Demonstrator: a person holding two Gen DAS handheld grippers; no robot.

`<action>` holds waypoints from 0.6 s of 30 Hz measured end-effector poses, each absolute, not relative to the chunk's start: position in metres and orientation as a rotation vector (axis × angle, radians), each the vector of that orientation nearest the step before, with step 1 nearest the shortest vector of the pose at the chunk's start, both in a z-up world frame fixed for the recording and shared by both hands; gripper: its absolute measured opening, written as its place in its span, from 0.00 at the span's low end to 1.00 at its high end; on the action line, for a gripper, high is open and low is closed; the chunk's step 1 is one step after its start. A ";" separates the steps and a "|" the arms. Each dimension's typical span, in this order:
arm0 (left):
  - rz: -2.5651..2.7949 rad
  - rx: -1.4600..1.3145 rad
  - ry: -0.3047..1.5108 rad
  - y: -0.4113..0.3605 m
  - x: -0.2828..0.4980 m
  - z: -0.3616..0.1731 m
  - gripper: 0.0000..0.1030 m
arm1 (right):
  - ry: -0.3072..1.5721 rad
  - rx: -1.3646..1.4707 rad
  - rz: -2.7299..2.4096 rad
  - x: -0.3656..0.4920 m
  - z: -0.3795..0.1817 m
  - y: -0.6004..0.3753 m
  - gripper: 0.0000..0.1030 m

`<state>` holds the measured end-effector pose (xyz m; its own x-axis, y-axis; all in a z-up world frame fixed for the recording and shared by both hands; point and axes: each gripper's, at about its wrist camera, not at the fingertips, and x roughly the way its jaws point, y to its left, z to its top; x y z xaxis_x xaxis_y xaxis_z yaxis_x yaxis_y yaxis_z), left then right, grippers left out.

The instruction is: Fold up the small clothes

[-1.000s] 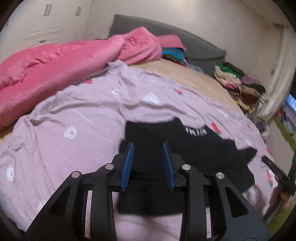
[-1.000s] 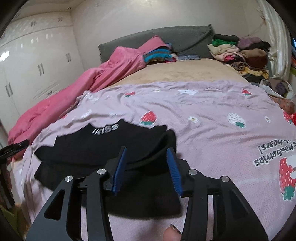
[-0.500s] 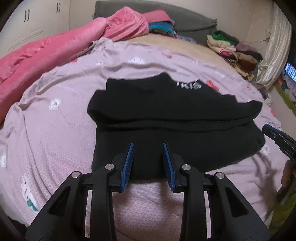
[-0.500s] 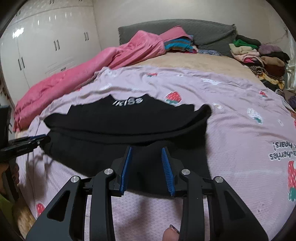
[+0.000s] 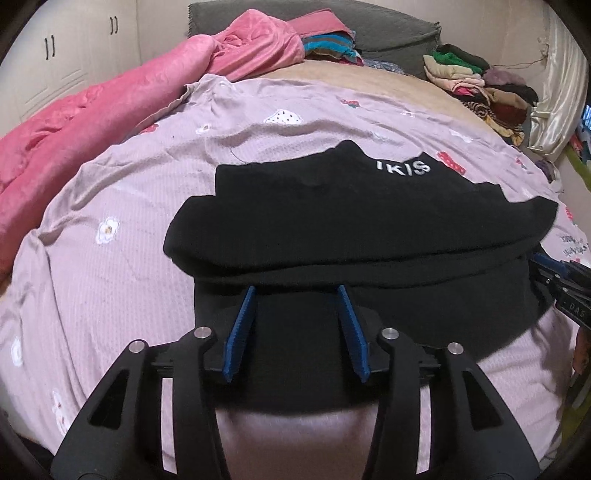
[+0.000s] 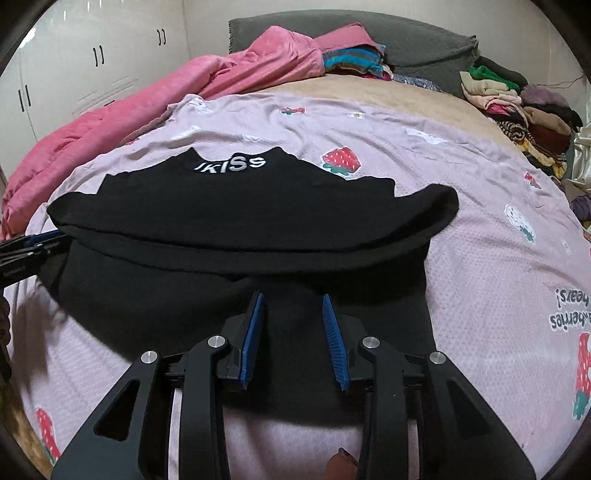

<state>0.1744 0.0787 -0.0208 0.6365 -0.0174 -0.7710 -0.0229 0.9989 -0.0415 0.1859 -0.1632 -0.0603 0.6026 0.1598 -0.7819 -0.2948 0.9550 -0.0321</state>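
A small black garment (image 5: 351, 229) with white lettering lies flat on the lilac strawberry sheet (image 5: 110, 206), its sleeves folded across the body. It also shows in the right wrist view (image 6: 251, 229). My left gripper (image 5: 296, 291) is open and empty, hovering over the garment's near hem on the left side. My right gripper (image 6: 293, 297) is open and empty over the near hem on the right side. The right gripper's tips show at the left wrist view's right edge (image 5: 554, 275); the left gripper's tips show at the right wrist view's left edge (image 6: 29, 245).
A pink blanket (image 5: 74, 122) lies along the bed's left side. Folded clothes (image 5: 476, 85) are piled at the far right by the grey headboard (image 5: 388, 26). More clothes (image 6: 351, 59) lie at the head. White wardrobes (image 6: 92, 66) stand on the left.
Both grippers have pulled back toward the garment's near hem and lowered. Earlier they were over the folded sleeves. The garment now lies flat with sleeves folded in.
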 end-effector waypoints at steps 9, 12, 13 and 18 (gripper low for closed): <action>0.048 -0.057 0.892 0.087 0.217 -0.019 0.42 | 0.878 -0.147 0.236 0.225 -0.061 -0.166 0.31; 0.063 -0.073 0.886 0.095 0.228 -0.016 0.42 | 0.873 -0.132 0.231 0.237 -0.055 -0.168 0.31; 0.067 -0.089 0.877 0.101 0.234 -0.013 0.42 | 0.874 -0.124 0.238 0.241 -0.054 -0.169 0.31; 0.101 -0.175 0.826 0.126 0.245 -0.006 0.42 | 0.868 -0.097 0.217 0.266 -0.047 -0.174 0.31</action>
